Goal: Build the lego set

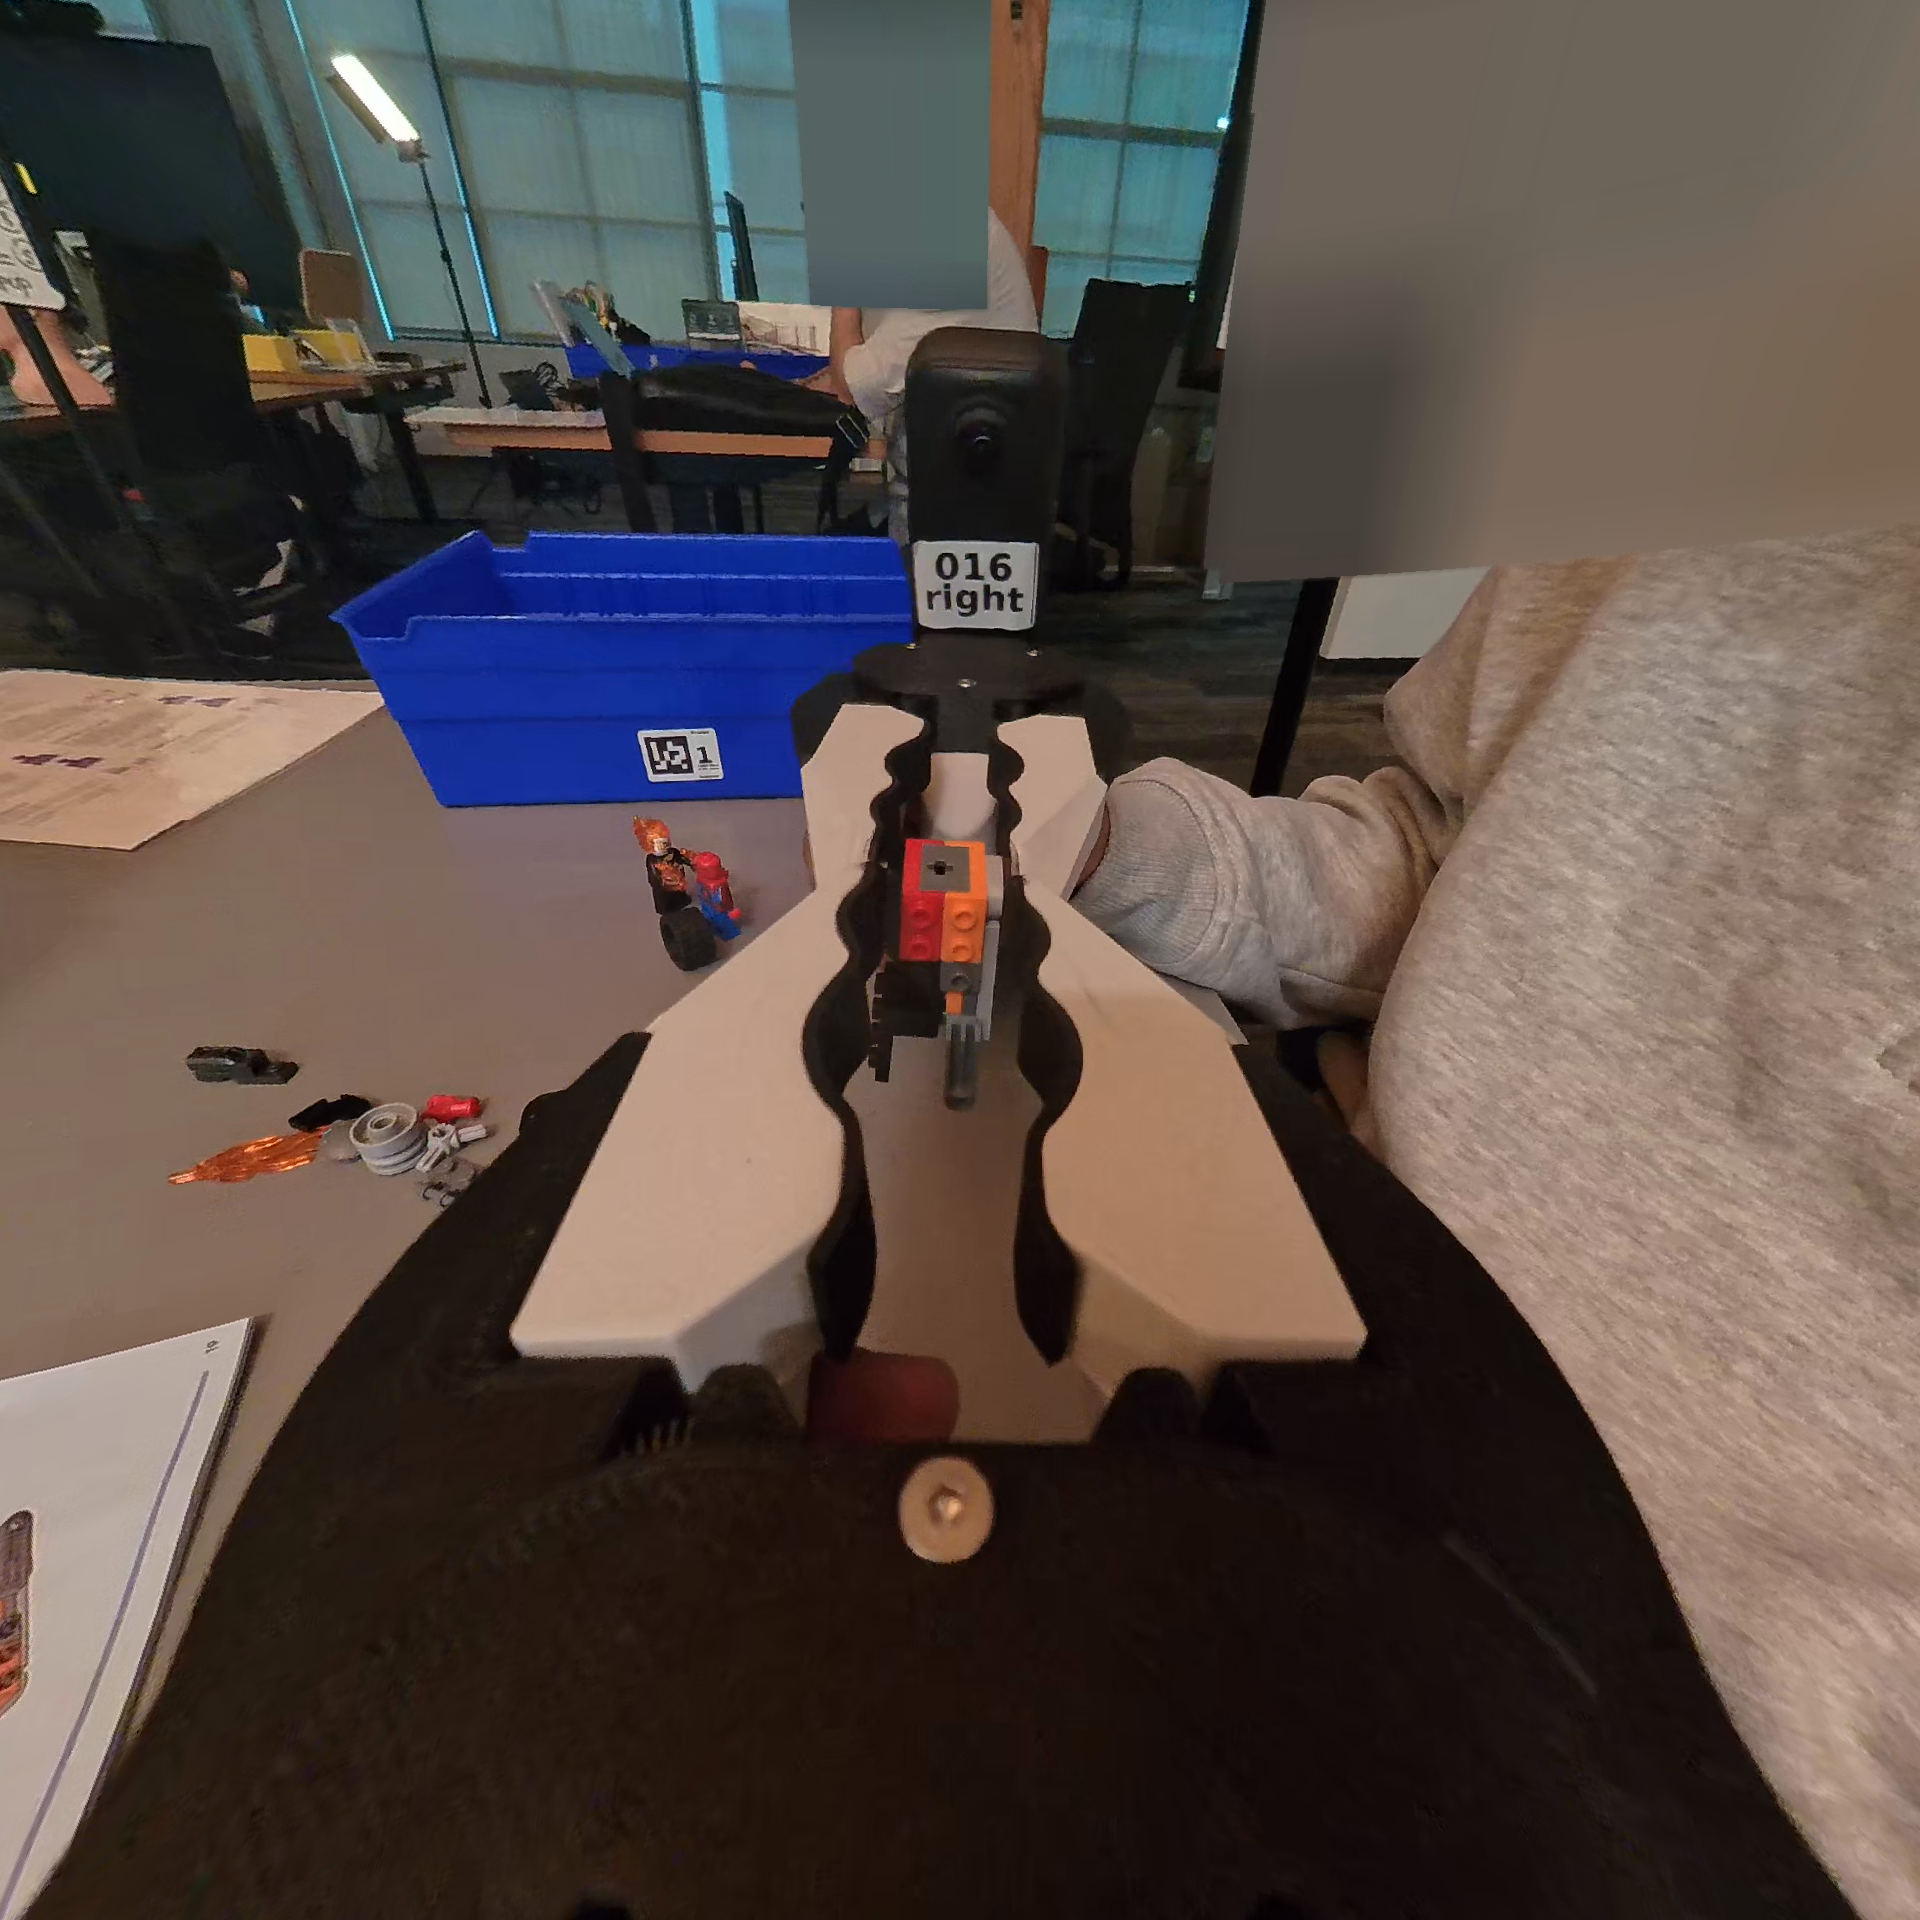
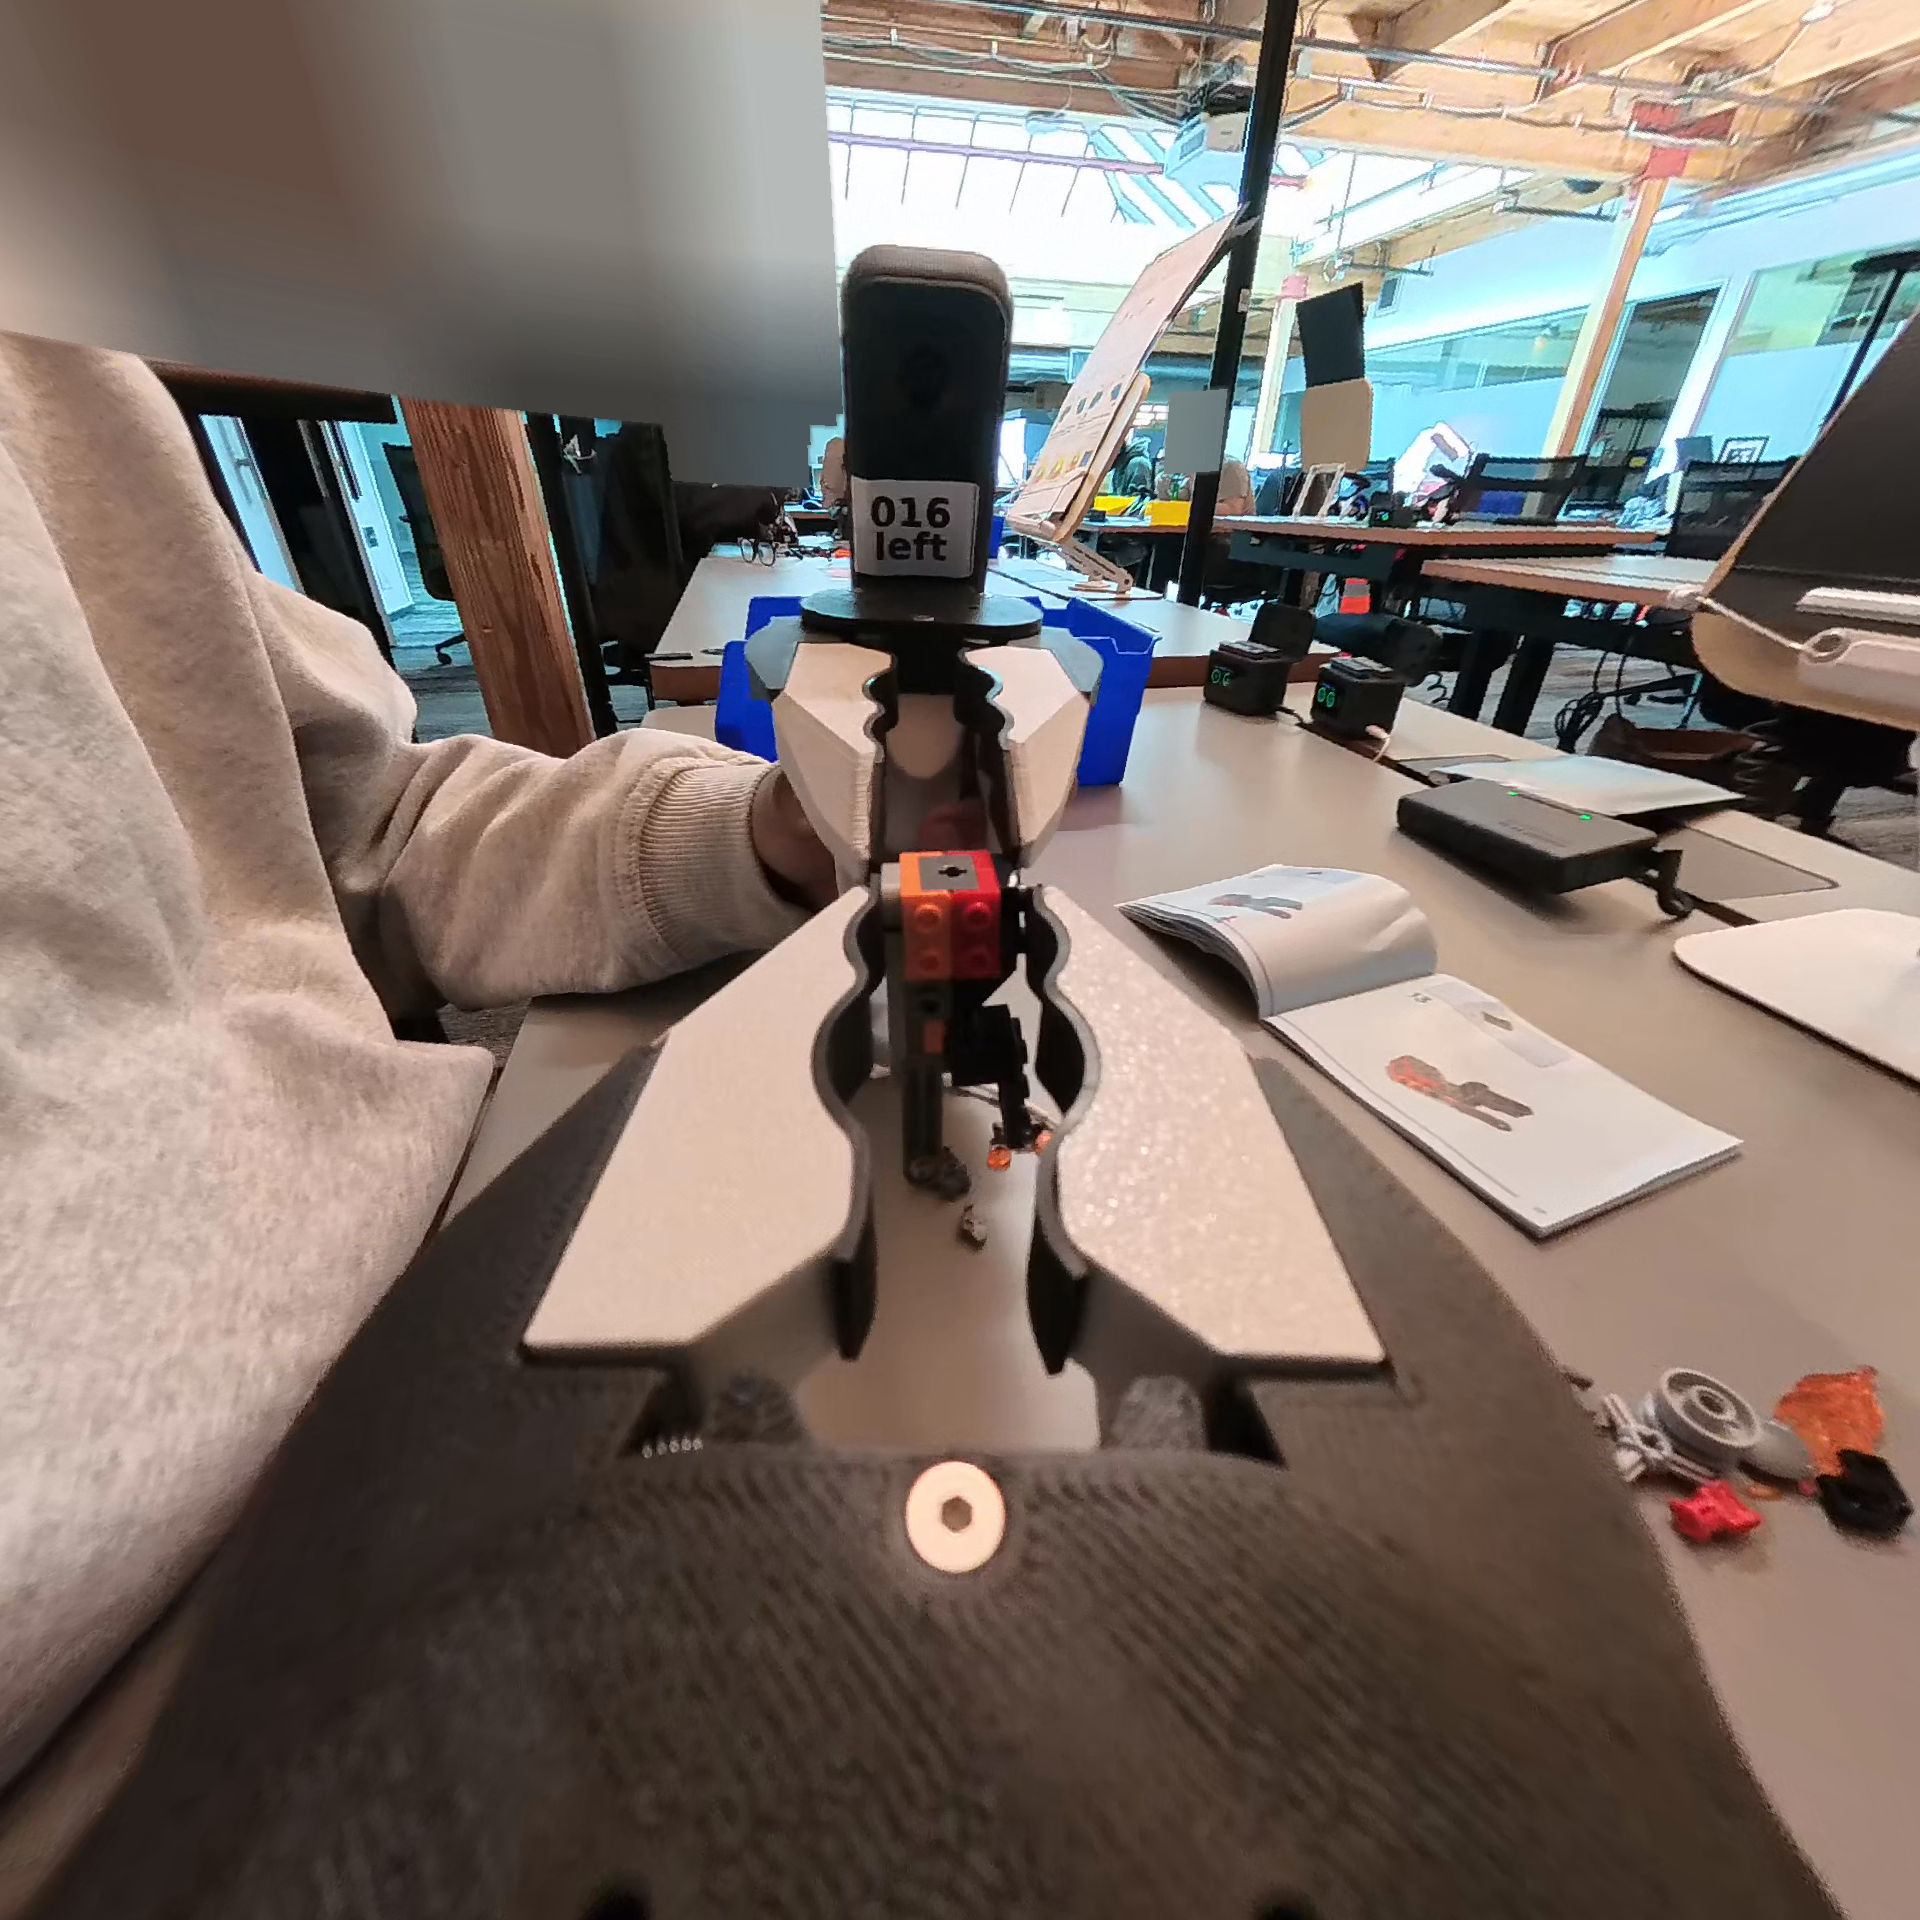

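Observation:
A small lego assembly point(image 1: 940, 914), with red and orange bricks on top and grey and black parts hanging below, is held in the air between the two grippers, which face each other. My left gripper point(image 1: 940, 883) is shut on it from the near side. My right gripper point(image 1: 951, 821) meets it from the far side. In the right wrist view the right gripper point(image 2: 951, 899) is shut on the same assembly point(image 2: 951, 920), with the left gripper point(image 2: 945, 831) opposite. Loose lego parts point(image 1: 384, 1138) lie on the grey table point(image 1: 312, 956). They also show in the right wrist view point(image 2: 1745, 1455).
Two minifigures on a black wheel point(image 1: 691, 894) stand before a blue bin point(image 1: 623, 665). An open instruction booklet point(image 2: 1455, 1060) lies to the side, with a paper sheet point(image 1: 135, 748) farther off. A black box point(image 2: 1517, 831) sits beyond the booklet. A person's grey sleeve point(image 1: 1247, 883) is close by. Only a small space, under 4 cm, lies between the two pairs of fingers.

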